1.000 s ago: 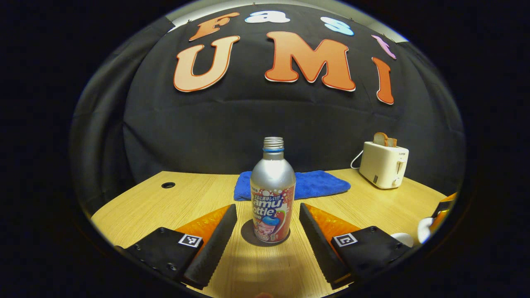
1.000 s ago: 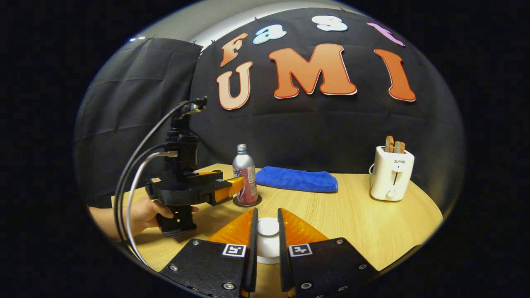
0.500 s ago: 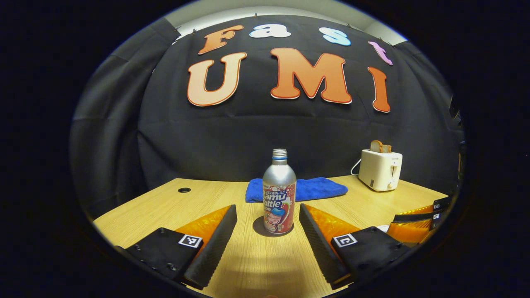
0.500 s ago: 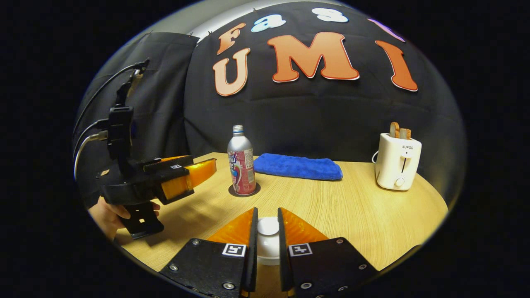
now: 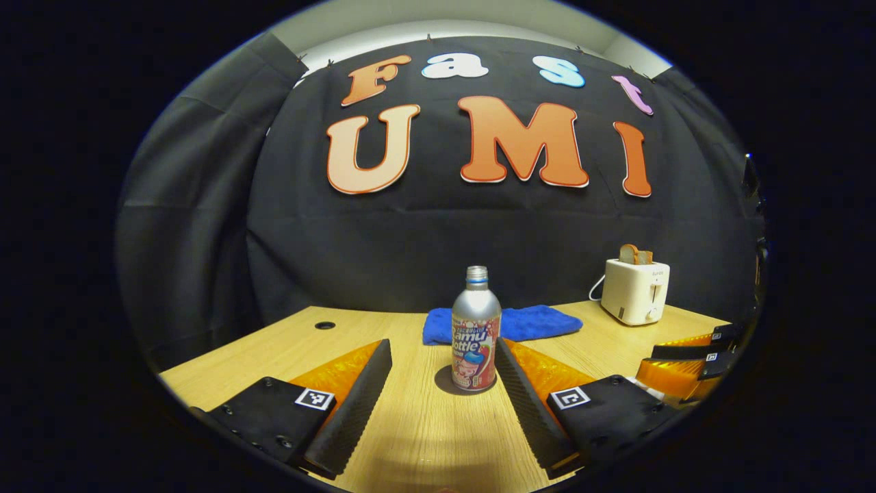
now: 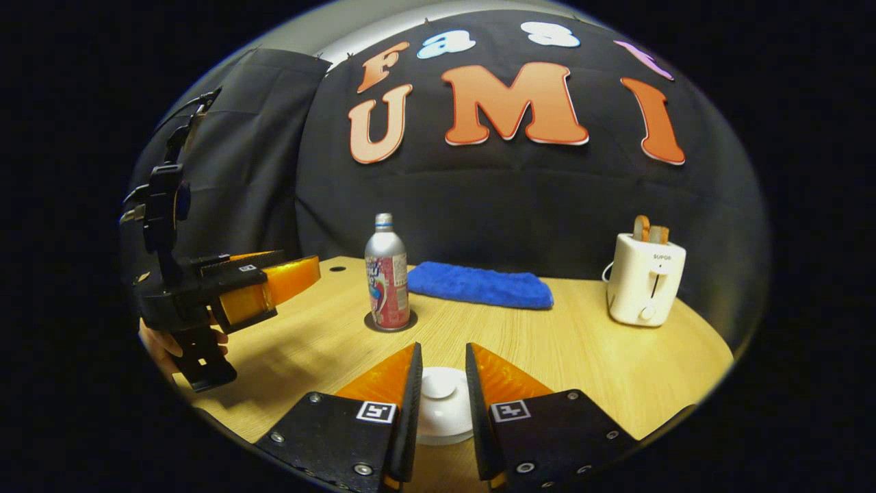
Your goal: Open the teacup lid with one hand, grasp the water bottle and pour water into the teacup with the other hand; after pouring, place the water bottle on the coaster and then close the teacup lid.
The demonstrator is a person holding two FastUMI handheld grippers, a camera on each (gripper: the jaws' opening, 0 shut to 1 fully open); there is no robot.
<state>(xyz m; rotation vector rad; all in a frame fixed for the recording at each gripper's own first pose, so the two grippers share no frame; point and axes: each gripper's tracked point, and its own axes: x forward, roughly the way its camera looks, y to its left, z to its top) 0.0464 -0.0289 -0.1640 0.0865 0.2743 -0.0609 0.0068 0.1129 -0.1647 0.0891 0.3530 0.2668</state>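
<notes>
So here's where we're at: the water bottle [image 5: 475, 330] is standing upright on the dark round coaster [image 6: 389, 322], out in the middle of the worktop [image 6: 561, 356], cap off from what we can see of the threaded neck. Our left tongs [image 5: 443, 383] are spread wide and sitting well short of it, nothing between the fingers. From the right gripper view those left tongs [image 6: 301, 270] hang off to the side of the bottle, clearly apart from it.

The right tongs [image 6: 441, 404] are the ones with work to do. They're down over the white teacup lid [image 6: 440, 394], one finger on each side of the little knob. The fingers look a touch wider than the knob, so we can't tell if they're actually pinching it or just bracketing it. The cup under the lid is hidden from us.

Judging by the bottle parked on its coaster, we reckon the lid-closing is the step in hand. To do it well: keep the lid level, let it settle flat on the rim all the way round, and only then let the fingers go. Back straight up and away so we don't drag it sideways. If it sits cocked, nudge by the knob, not the edge.

Blue towel [image 6: 479, 285] and white toaster [image 6: 644, 279] are at the back, out of our way.
</notes>
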